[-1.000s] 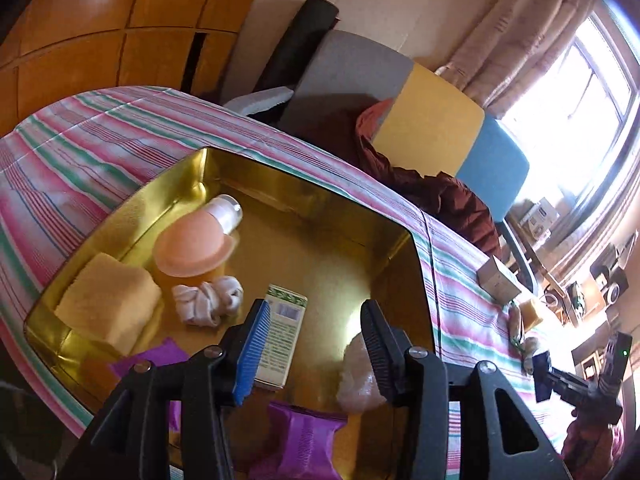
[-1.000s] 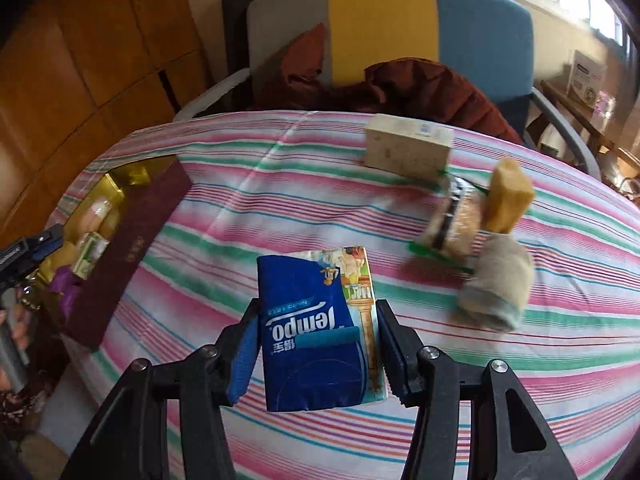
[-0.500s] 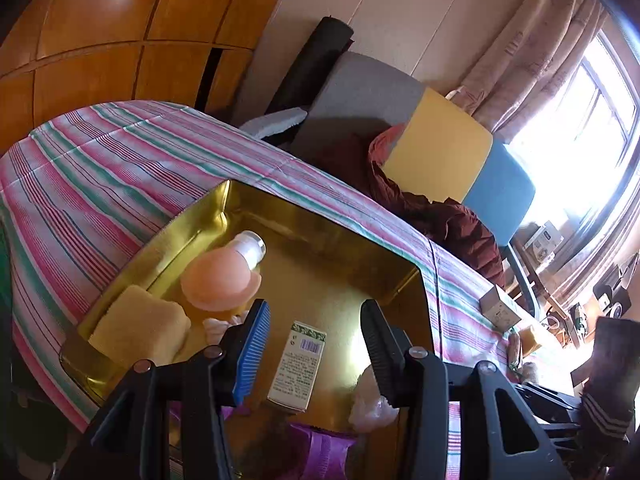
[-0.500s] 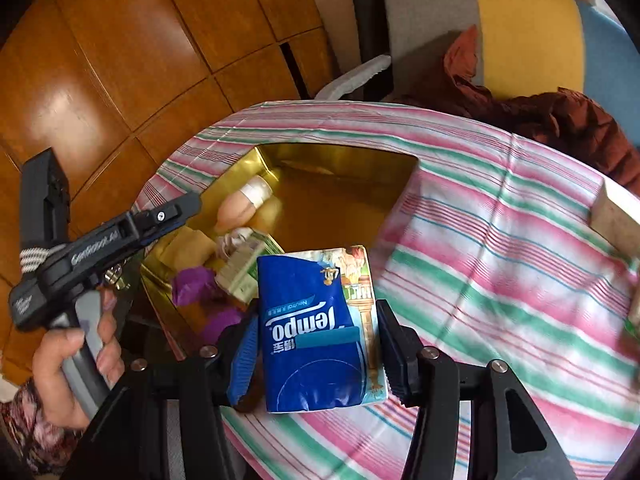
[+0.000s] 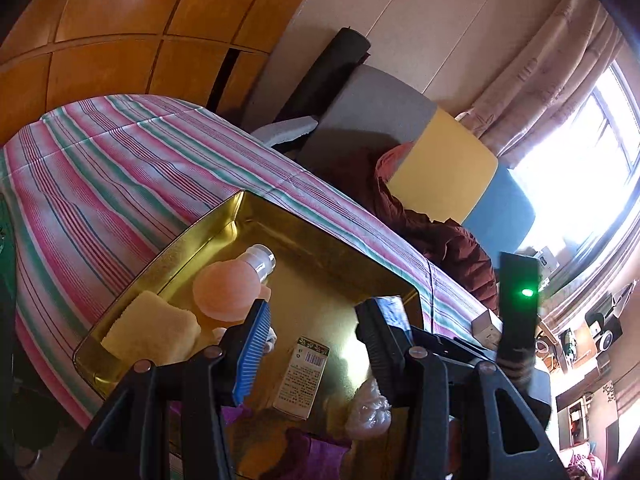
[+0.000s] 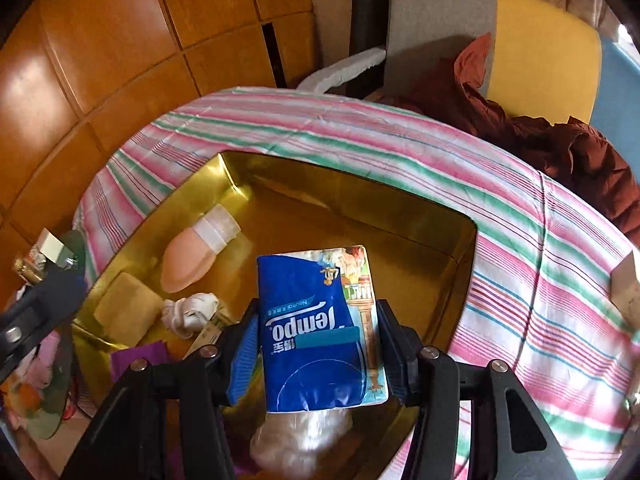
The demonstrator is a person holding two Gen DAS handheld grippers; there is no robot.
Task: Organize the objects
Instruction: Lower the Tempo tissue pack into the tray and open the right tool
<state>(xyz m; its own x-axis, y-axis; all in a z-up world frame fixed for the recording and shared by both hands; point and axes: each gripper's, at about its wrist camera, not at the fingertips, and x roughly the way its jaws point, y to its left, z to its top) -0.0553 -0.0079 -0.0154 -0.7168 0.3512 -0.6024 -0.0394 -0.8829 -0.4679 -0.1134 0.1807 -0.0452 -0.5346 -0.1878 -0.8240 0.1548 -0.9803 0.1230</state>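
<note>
The right gripper (image 6: pixel 316 354) is held above the gold tray (image 6: pixel 460 276), its jaws clamped on a blue tissue pack (image 6: pixel 316 328). The pack is gripped on both side edges, printed face up, over the open middle of the tray and clear of the tray floor.

The left gripper (image 5: pixel 314 344) is positioned over the near part of the same tray (image 5: pixel 320 224); its jaws stand apart with nothing between them.

The tray rests on a bench covered by a striped cloth (image 6: pixel 520 240). Inside the tray are recorded: 1 peach-coloured bottle with a clear cap (image 6: pixel 196 252) lying on its side, 1 yellow sponge (image 6: pixel 128 308) near the left wall, 1 knotted white cloth (image 6: pixel 190 312) just beside the sponge, 1 small printed carton (image 5: pixel 302 376) lying flat, purple items (image 6: pixel 138 360) at the near edge, and 1 crumpled clear plastic bundle (image 6: pixel 300 436) under the tissue pack.

A beige box (image 6: pixel 626 284) is seen on the cloth, well apart from the tray. A chair with grey, yellow and blue panels (image 6: pixel 540 48) stands behind the bench, with a dark red garment (image 6: pixel 560 148) draped on it.
</note>
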